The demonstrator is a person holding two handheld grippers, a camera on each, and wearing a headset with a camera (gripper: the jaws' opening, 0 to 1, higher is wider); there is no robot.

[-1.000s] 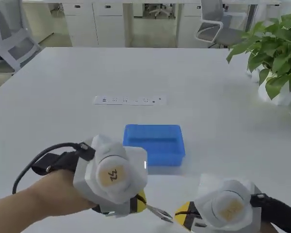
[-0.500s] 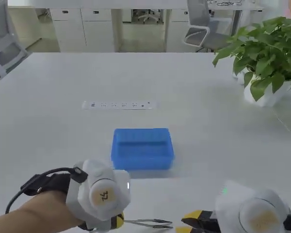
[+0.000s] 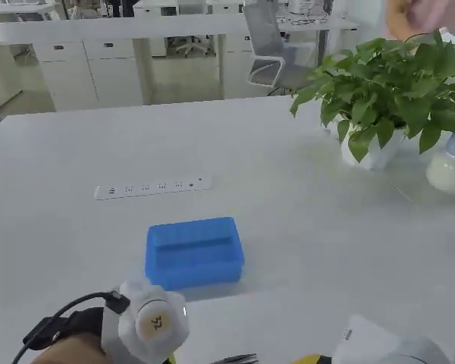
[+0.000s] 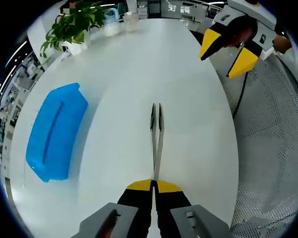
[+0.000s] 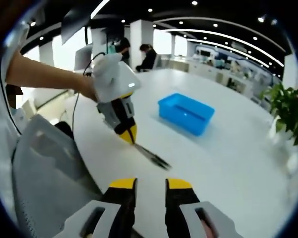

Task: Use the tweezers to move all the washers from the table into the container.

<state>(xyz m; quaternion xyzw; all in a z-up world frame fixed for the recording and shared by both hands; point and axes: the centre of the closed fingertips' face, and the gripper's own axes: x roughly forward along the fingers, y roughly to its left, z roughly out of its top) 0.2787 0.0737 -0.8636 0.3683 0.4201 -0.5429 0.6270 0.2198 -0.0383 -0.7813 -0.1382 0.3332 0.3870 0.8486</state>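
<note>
Over the tabletop (image 4: 188,124), the left claw (image 4: 152,184) is pinching the tweezers (image 4: 156,134) alone, the spread right claw (image 4: 215,68) backing off, so picking seems ready.

Open-plan office: long white table (image 3: 303,227) with power strip (image 3: 152,187), potted plant (image 3: 379,83), grey swivel chair (image 3: 267,47), rows of white drawer cabinets (image 3: 83,76) behind, recessed ceiling spotlights (image 5: 150,10), 2 people (image 5: 149,55) in the background.

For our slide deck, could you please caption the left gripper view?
Left gripper shut on tweezers over the white table, blue container to one side.
</note>
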